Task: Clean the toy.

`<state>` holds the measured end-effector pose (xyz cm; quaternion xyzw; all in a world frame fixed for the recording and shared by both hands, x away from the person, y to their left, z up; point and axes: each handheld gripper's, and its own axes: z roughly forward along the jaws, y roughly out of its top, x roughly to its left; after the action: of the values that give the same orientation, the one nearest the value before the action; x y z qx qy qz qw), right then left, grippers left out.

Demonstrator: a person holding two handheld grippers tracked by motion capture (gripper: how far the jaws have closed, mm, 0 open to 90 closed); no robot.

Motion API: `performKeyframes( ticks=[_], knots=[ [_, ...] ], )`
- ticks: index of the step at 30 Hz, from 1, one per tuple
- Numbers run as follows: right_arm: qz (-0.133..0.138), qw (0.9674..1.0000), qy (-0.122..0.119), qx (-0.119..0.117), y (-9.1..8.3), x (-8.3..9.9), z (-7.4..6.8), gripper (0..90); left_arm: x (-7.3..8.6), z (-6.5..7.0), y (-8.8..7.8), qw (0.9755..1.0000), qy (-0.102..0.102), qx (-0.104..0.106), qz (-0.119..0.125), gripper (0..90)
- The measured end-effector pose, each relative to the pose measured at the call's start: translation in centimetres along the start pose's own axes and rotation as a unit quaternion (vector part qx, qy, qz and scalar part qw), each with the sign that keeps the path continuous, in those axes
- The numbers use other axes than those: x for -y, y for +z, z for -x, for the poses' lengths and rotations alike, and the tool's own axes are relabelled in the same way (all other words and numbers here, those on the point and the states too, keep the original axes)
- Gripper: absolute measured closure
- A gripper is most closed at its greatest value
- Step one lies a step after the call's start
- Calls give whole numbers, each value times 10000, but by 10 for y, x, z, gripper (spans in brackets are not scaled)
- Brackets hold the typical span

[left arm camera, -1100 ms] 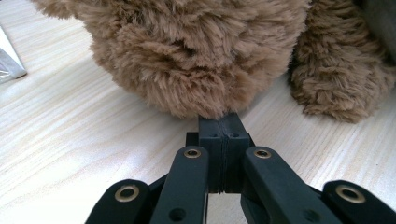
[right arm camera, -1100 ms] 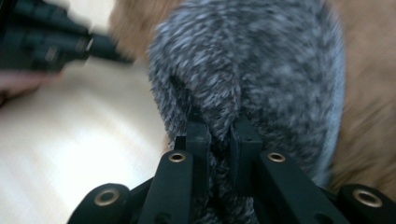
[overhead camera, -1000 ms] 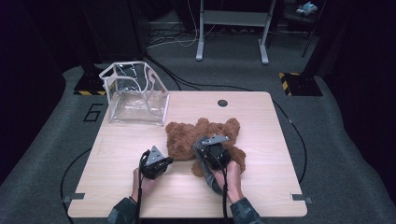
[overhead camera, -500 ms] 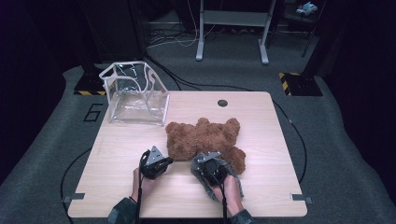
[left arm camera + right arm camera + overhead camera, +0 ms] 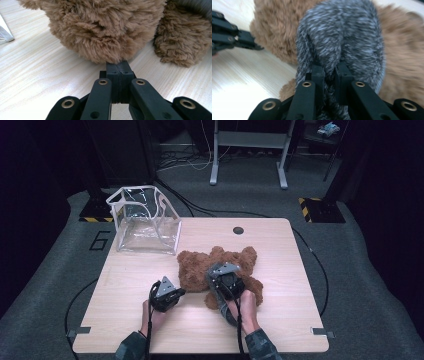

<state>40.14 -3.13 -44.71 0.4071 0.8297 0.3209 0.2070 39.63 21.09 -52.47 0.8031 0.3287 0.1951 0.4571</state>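
Observation:
A brown teddy bear [image 5: 200, 267] lies in the middle of the wooden table [image 5: 130, 270]. My left gripper [image 5: 181, 291] is shut at the bear's near left side. In the left gripper view its jaws [image 5: 119, 66] are pressed together, their tips touching the lower edge of the bear's fur [image 5: 105, 30]. My right gripper [image 5: 219, 272] sits over the bear's lower body. It is shut on a grey fuzzy cloth [image 5: 342, 37], which bulges over the jaws [image 5: 329, 68] and hides part of the bear [image 5: 274, 32]. A strip of the cloth [image 5: 218, 296] trails back under that hand.
A clear plastic bag with white edging [image 5: 145, 222] stands open at the table's back left corner. A round cable hole [image 5: 238, 230] lies near the far edge. Cables run across the dark floor around the table.
Half a second ago the right gripper had drawn back toward the person with the grey cloth; now it is forward over the bear again. The left gripper has stayed put.

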Motion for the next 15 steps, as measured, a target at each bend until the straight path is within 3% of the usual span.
performKeyframes(
  ticks=[5,10,12,15],
  knots=[
    [-239,9994,-98,-220,14,17,-11,809,0,0,0,10000,18,3,-14,898],
    [-526,9962,-15,-696,9,32,-13,809,0,0,0,10000,-7,-2,-10,897],
    [-490,9959,83,-762,1,38,-8,810,0,0,0,10000,-24,-8,7,897],
    [-216,9966,336,-720,-15,44,6,810,0,-1,0,10000,-14,-31,17,884]
  ],
)
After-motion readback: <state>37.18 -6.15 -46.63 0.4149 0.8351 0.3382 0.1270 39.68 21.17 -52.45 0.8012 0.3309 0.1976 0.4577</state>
